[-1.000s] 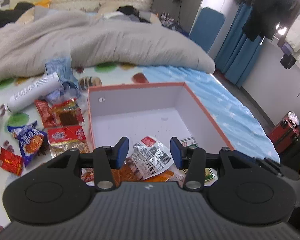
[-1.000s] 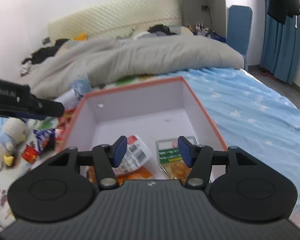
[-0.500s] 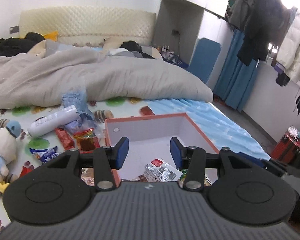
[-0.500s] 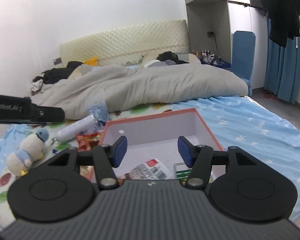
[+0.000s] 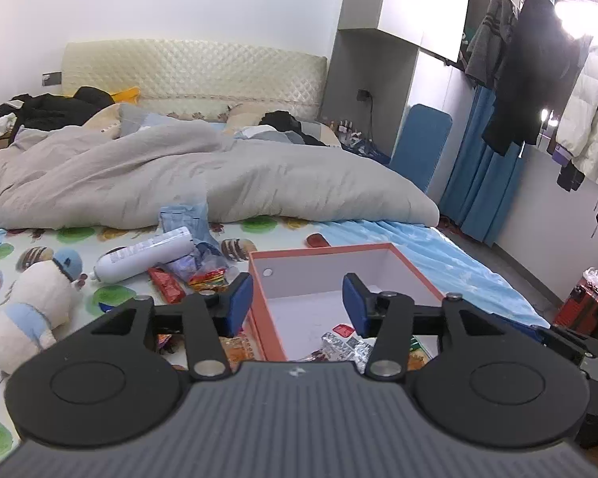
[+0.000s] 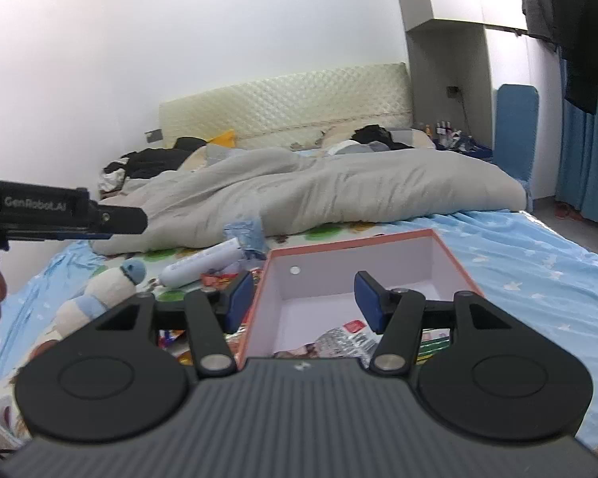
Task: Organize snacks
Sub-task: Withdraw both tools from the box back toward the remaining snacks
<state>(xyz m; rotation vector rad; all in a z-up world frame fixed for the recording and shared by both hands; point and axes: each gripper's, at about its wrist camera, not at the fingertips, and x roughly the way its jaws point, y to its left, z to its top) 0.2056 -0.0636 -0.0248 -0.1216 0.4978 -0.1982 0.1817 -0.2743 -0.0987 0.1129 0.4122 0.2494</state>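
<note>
Both hand-held grippers hang above the bed, jaws wide and holding nothing: the left hand-held gripper [image 5: 297, 304] and the right hand-held gripper [image 6: 303, 303] each look down over the box [image 5: 416, 269]. A few packets [image 5: 343, 344] already lie at the box's near end. The loose snacks [image 5: 207, 277] sit on the bed just left of the box, near the bottle [image 5: 145, 255] and plush toy [image 5: 32, 304]. The next pick probably suits the left side: come down low over 1 packet, pinch an edge rather than the flat face, and lift clear of the box wall before releasing inside.
</note>
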